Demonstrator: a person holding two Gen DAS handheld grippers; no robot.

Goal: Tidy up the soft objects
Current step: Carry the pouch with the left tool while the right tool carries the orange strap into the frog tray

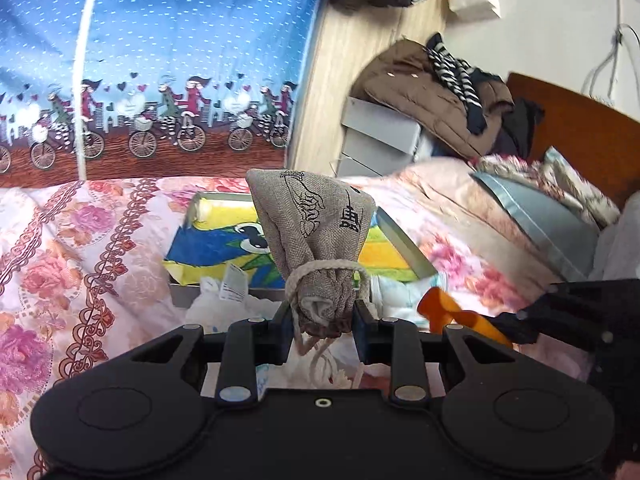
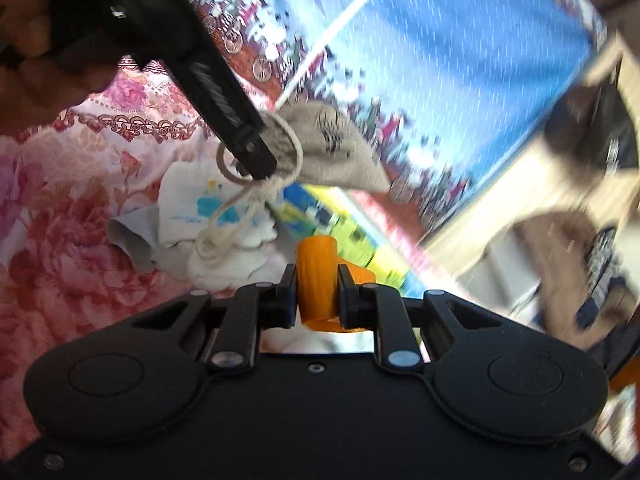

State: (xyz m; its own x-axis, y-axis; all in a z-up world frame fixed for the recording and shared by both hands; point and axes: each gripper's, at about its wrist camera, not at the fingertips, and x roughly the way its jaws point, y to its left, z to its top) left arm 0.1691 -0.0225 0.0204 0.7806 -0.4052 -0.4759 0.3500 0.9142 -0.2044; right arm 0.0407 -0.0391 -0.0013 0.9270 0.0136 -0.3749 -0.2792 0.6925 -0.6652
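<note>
Left wrist view shows the left gripper (image 1: 322, 330) nearest the lens, its two fingers closed on the tied neck of a grey drawstring pouch (image 1: 316, 236), which stands up and away from the jaws, lifted clear of the bed. A pale cord (image 1: 320, 270) is knotted round the neck, and its loose ends hang down between the fingers. Just to the right, the right gripper (image 1: 476, 322) comes in from the lower right edge, holding an orange piece (image 1: 440, 306); in the right wrist view its fingers press against both sides of that ribbed orange piece (image 2: 318, 280), with only its width between them. Under the pouch, on the flowered bedspread (image 1: 60, 260), lies crumpled white cloth (image 1: 224, 300) with blue marks, touching the near rim of a shallow grey box (image 1: 404, 240). Inside the box lies a blue, yellow and green towel (image 1: 208, 240). Beyond the box, toward the far edge of the bed, hangs a blue curtain (image 1: 180, 40) printed with cyclists. Farther right, past the bed's head end with a grey pillow (image 1: 532, 216), a brown jacket (image 1: 420, 92) is heaped on grey boxes (image 1: 376, 136) beside a strip of wooden floor.
</note>
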